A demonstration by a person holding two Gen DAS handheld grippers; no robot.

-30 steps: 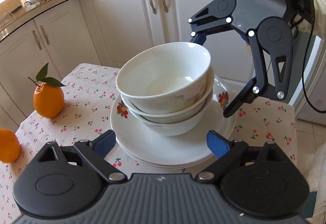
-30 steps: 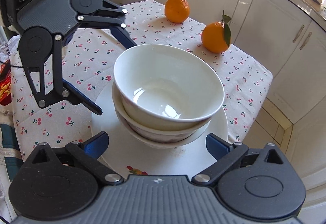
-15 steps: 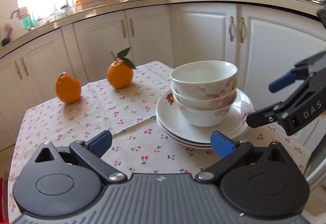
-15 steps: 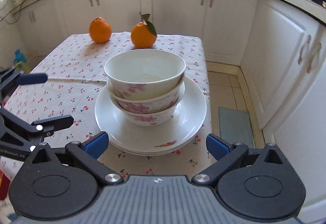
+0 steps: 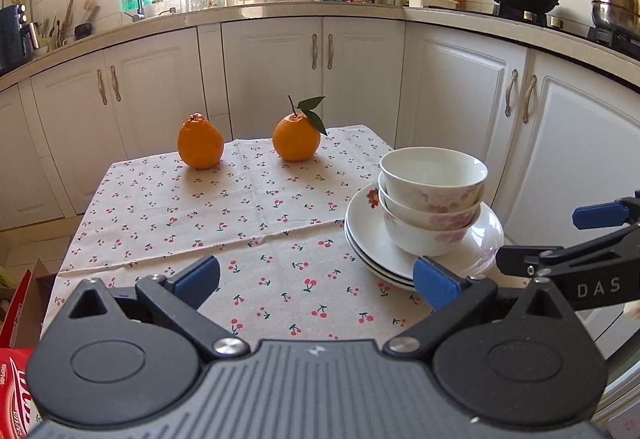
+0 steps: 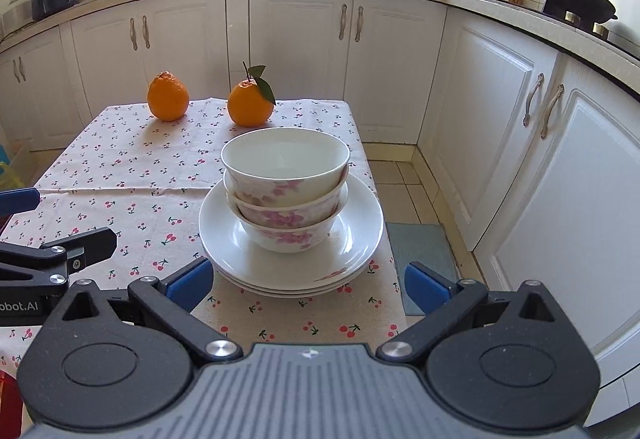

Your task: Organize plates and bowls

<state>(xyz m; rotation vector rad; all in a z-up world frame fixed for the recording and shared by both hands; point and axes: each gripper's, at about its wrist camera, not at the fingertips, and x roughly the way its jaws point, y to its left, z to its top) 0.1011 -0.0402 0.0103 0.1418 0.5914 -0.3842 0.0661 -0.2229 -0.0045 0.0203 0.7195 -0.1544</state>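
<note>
Three white bowls with pink flowers (image 5: 432, 199) (image 6: 286, 191) are nested in a stack on a stack of white plates (image 5: 360, 231) (image 6: 224, 239) at the right side of the table. My left gripper (image 5: 316, 279) is open and empty, held back from the table's near edge, left of the stack. My right gripper (image 6: 306, 285) is open and empty, just in front of the plates. Each gripper shows at the edge of the other's view: the right in the left wrist view (image 5: 568, 239), the left in the right wrist view (image 6: 48, 227).
Two oranges (image 5: 200, 147) (image 5: 296, 138) sit at the far end of the cherry-print tablecloth (image 5: 224, 215). White kitchen cabinets (image 6: 304, 51) surround the table. A red box (image 5: 16, 391) lies at the lower left. A floor mat (image 6: 420, 251) lies right of the table.
Both grippers have pulled back and away from the bowl stack, which stays on the plates. The views now look level across the table instead of down onto the bowls.
</note>
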